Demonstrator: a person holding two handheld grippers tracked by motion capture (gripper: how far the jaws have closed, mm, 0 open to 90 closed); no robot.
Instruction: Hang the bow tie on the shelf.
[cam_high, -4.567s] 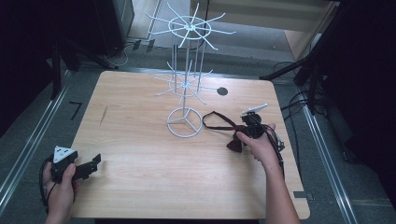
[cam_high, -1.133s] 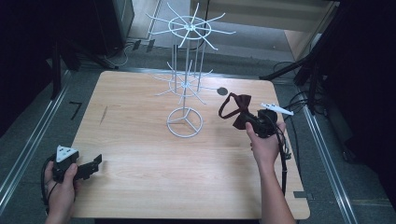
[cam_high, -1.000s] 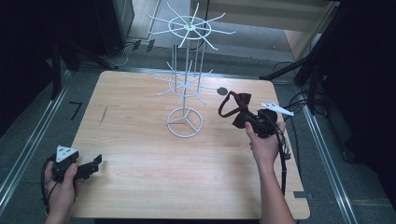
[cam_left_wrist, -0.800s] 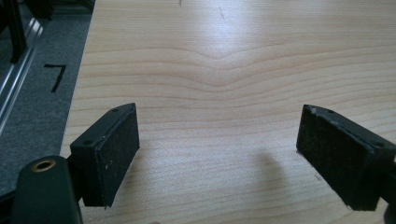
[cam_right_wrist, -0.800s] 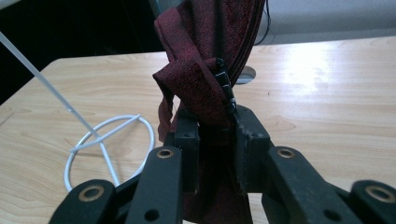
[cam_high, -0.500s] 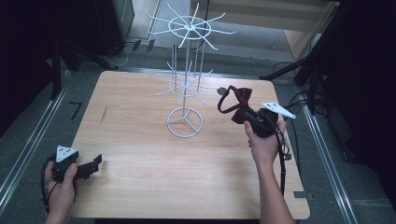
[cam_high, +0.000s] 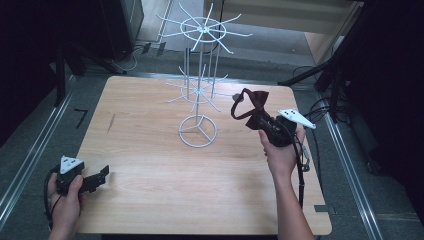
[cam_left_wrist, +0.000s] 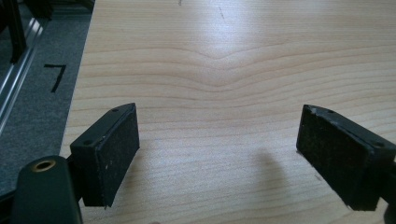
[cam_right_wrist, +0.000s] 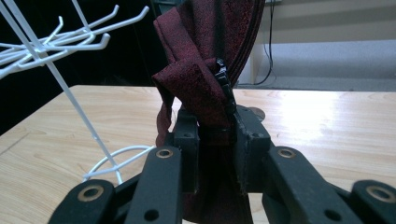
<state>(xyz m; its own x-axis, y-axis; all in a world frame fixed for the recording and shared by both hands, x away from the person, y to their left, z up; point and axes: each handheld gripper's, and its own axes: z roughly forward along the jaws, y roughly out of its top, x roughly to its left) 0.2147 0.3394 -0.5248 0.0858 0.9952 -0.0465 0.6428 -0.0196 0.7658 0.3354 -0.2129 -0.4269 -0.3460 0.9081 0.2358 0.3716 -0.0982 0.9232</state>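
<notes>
A dark red bow tie (cam_high: 256, 100) with its black neck strap is held in the air at the right of the table, beside the white wire rack (cam_high: 199, 90). My right gripper (cam_high: 262, 121) is shut on the bow tie (cam_right_wrist: 205, 79), which stands up between the jaws, and the rack's hooks (cam_right_wrist: 56, 42) lie to its left. My left gripper (cam_high: 102, 175) rests at the table's front left corner. Its jaws stand wide apart in the left gripper view, my left gripper (cam_left_wrist: 219, 149) being open with bare wood between them.
The rack's round base (cam_high: 198, 131) stands at mid-table with two tiers of hooks above it. A small dark disc (cam_right_wrist: 255, 113) lies on the wooden table (cam_high: 150, 170) behind the bow tie. Cables and dark stands surround the table on the floor.
My right gripper has lifted the bow tie off the table and carried it up and back, toward the rack's lower hooks. The left gripper has stayed put.
</notes>
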